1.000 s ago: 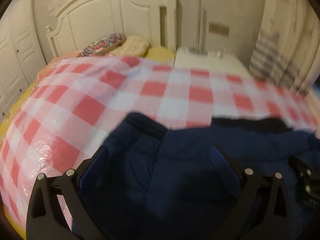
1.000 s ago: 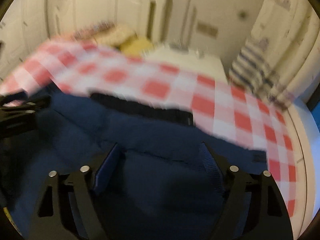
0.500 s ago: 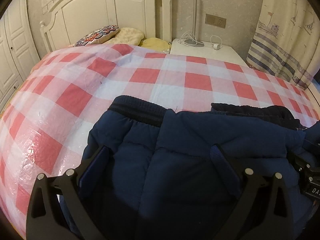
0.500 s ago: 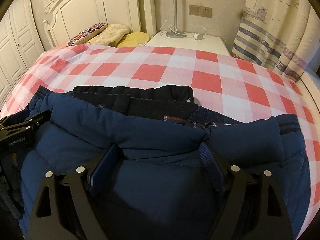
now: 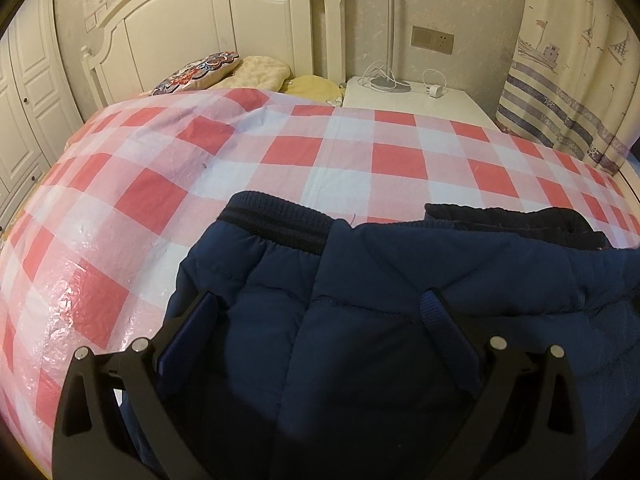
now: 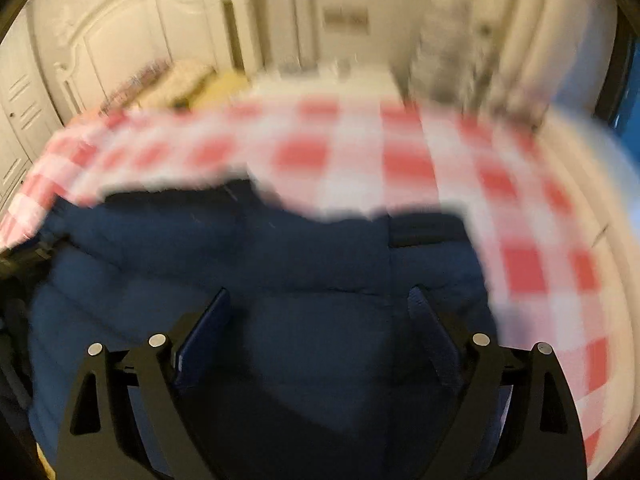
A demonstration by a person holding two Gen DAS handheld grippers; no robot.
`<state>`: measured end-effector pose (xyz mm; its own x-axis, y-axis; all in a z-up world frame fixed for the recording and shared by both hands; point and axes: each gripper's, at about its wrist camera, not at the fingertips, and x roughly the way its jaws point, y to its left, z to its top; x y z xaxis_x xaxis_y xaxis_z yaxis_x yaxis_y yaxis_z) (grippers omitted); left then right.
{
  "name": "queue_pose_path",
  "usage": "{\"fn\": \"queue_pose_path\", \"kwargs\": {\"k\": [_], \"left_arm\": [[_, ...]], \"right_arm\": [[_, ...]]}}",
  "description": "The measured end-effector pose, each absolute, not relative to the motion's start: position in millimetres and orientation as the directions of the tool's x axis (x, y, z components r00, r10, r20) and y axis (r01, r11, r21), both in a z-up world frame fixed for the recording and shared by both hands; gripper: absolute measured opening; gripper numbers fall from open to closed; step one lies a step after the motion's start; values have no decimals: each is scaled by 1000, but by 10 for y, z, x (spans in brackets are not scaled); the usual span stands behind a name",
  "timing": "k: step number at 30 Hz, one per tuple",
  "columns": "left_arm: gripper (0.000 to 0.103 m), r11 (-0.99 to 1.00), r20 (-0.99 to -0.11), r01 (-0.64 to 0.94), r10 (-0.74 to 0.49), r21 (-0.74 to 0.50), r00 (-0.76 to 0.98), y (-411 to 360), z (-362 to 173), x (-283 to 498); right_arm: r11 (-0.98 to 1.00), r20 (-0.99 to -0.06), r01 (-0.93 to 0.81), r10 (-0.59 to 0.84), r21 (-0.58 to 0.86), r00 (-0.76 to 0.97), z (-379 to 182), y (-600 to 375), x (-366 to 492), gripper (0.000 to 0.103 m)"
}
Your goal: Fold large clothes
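Both the left gripper (image 5: pixel 320 312) and right gripper (image 6: pixel 318 306) sit spread wide over the navy padded jacket (image 5: pixel 360 280) on the checked bedspread (image 5: pixel 360 148), though the right view is blurry.

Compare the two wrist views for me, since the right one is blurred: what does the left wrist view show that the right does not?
Only the left wrist view shows a sharp nightstand with a charger, the wall socket and the jacket's ribbed cuff. Only the right shows the bed's right edge, smeared. Both share the navy jacket, the checked cover, the headboard and open tongs over the jacket.
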<state>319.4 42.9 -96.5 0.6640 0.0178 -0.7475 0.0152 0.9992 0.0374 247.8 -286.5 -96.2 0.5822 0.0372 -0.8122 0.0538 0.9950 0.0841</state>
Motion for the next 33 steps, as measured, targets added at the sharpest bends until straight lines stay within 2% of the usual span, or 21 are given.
{"fn": "queue_pose_path", "kwargs": {"k": [1,2,6,10,13,16,17,21,25,28,30,33], "left_arm": [[101,999,-747,14,20,39,664,422,-966,3191],[101,999,-749,16,21,42,663,424,-967,3195],[100,999,-781,12,20,35,625,448,-912,3213],[100,991,-732,74,-131,-109,668,267,-570,2954],[101,989,-708,148,-121,-24,696,-160,-512,2847],[101,960,-779,225,-13,165,627,-675,-940,2959],[101,959,-783,230,-13,167,622,-704,-982,2984],[101,972,-820,233,-102,39,562,-471,-882,3083],[101,993,-754,115,-100,-33,649,123,-594,3126],[100,998,-796,19,-59,-60,602,586,-774,3355],[99,986,-822,32,-152,-161,548,741,-1001,3433],[100,996,-796,34,-87,-83,599,631,-969,3375]], "right_arm": [[982,-786,53,110,179,609,-1006,-2986,2456,87],[978,-779,59,121,199,616,-1014,-3018,2449,87],[986,-774,58,87,157,627,-1039,-2937,2439,88],[969,-740,52,150,243,656,-1055,-3057,2374,88],[969,-738,53,148,242,659,-1046,-3061,2370,88],[969,-736,56,144,240,661,-1041,-3082,2361,88],[968,-734,58,144,243,664,-1038,-3085,2358,88],[968,-735,60,143,243,663,-1039,-3097,2358,88],[964,-729,59,156,260,667,-1039,-3108,2346,88],[963,-729,60,157,262,667,-1043,-3097,2348,88],[961,-725,59,162,269,669,-1043,-3105,2348,88],[962,-724,62,157,266,672,-1034,-3101,2342,88]]}}
